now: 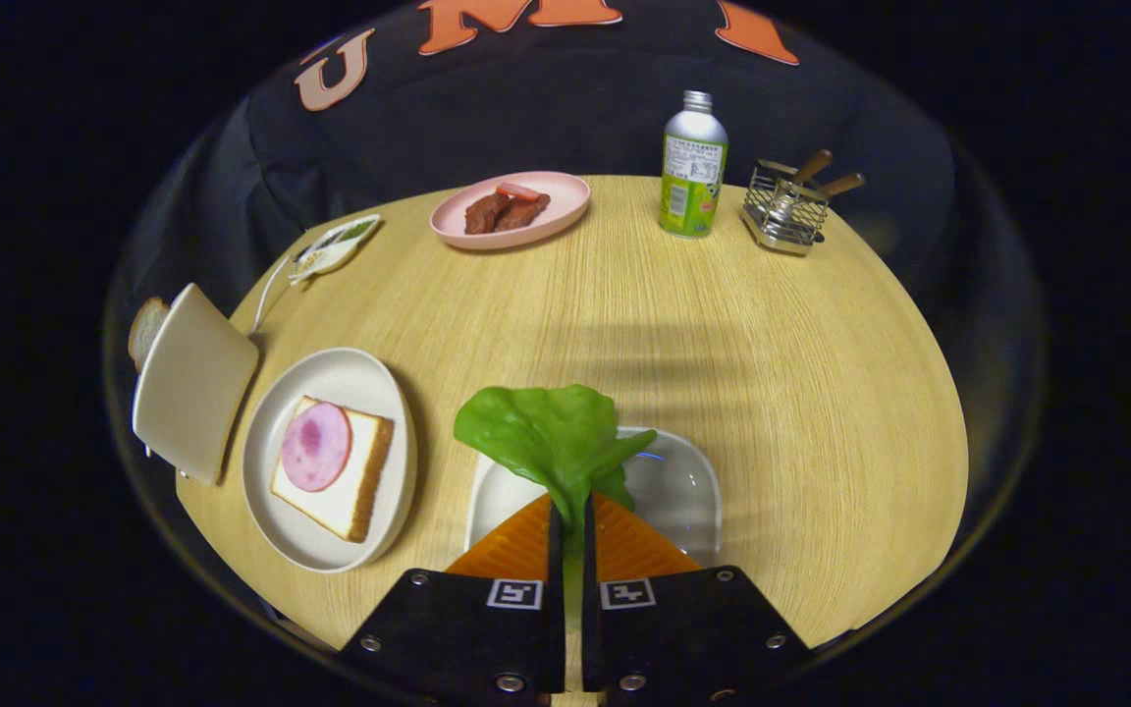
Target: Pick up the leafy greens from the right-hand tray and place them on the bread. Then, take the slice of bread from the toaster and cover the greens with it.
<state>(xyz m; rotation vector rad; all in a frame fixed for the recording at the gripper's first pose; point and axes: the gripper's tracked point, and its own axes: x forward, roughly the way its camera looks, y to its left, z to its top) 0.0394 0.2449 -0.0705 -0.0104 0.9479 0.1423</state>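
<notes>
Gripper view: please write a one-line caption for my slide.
Gripper shut on leafy greens, held above the white tray, beside the plate of ham-topped bread.

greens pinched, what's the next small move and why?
Probably carry the greens left to the bread. The gripper is shut on their stem, with the leaf over the white tray. The bread, topped with ham, sits on the plate just left, nothing in between.

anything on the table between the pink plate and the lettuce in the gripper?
No. Gripper view: only bare table between the pink plate and the leafy greens, which the gripper is shut on, over the right-hand tray.
</notes>
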